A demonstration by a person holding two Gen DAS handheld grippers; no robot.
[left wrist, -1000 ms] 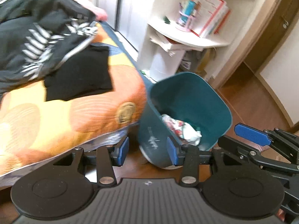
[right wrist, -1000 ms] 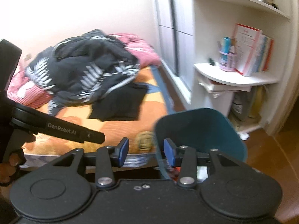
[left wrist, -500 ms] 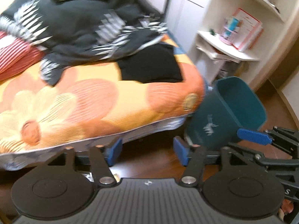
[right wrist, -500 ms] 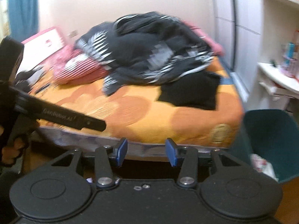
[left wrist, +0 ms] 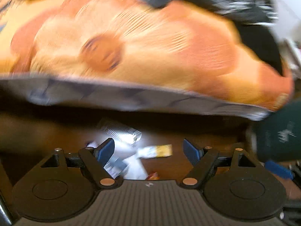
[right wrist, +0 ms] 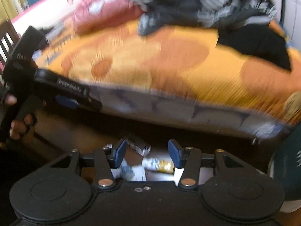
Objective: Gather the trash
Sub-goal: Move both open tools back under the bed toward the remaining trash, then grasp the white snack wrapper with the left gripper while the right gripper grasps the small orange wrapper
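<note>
While both views blur, your left gripper gapes wide and empty above a scatter of wrappers on the dark wooden floor: a silver ribbed foil packet, a white-and-yellow wrapper. Your right gripper is parted too, holding nothing. The dark teal plastic bin stands right of the litter, beside the orange flower-patterned bedspread.

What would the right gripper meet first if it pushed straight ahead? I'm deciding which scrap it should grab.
Probably the small yellow-and-white wrapper on the brown wooden floor. It lies between the open fingers of the right gripper, with the silver ribbed foil packet just beyond. Motion blur leaves depth uncertain.
</note>
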